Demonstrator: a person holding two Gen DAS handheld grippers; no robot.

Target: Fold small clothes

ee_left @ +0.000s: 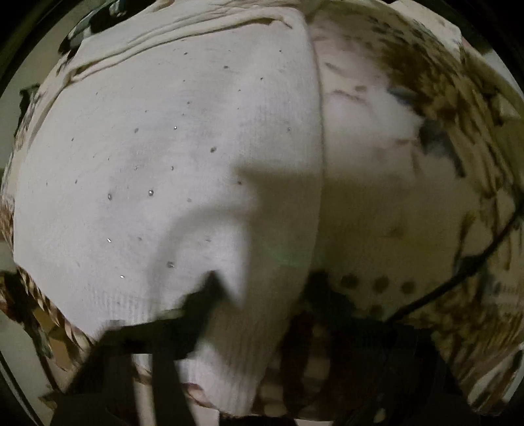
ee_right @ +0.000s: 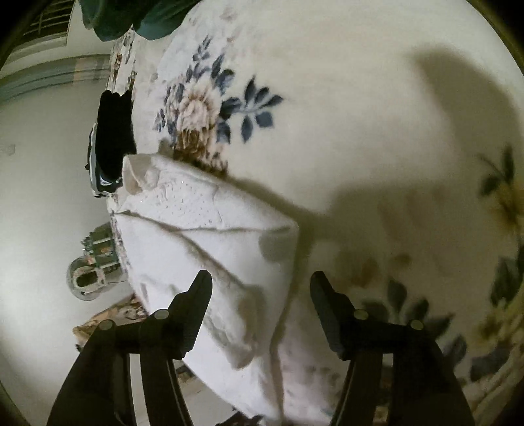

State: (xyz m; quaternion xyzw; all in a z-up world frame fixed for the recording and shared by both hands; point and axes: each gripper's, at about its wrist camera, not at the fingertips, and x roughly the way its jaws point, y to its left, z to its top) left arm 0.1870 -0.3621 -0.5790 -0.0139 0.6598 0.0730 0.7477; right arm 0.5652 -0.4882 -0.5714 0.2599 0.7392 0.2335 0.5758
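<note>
A small white knit sweater (ee_left: 170, 164) with tiny shiny studs lies on a cream floral blanket (ee_left: 386, 203). In the left wrist view it fills the frame. My left gripper (ee_left: 258, 291) is close over its ribbed hem, jaws apart, with the hem bunched between the fingers (ee_left: 203, 301). In the right wrist view the sweater (ee_right: 209, 236) lies folded and wrinkled at the blanket's (ee_right: 344, 114) left edge. My right gripper (ee_right: 260, 288) is open just above the sweater's near part, not touching it.
The blanket's edge drops to a pale floor (ee_right: 39, 203) on the left. A black object (ee_right: 113, 137) and a dark green cloth (ee_right: 131, 16) lie at the far edge. A shiny metal item (ee_right: 88, 275) stands on the floor.
</note>
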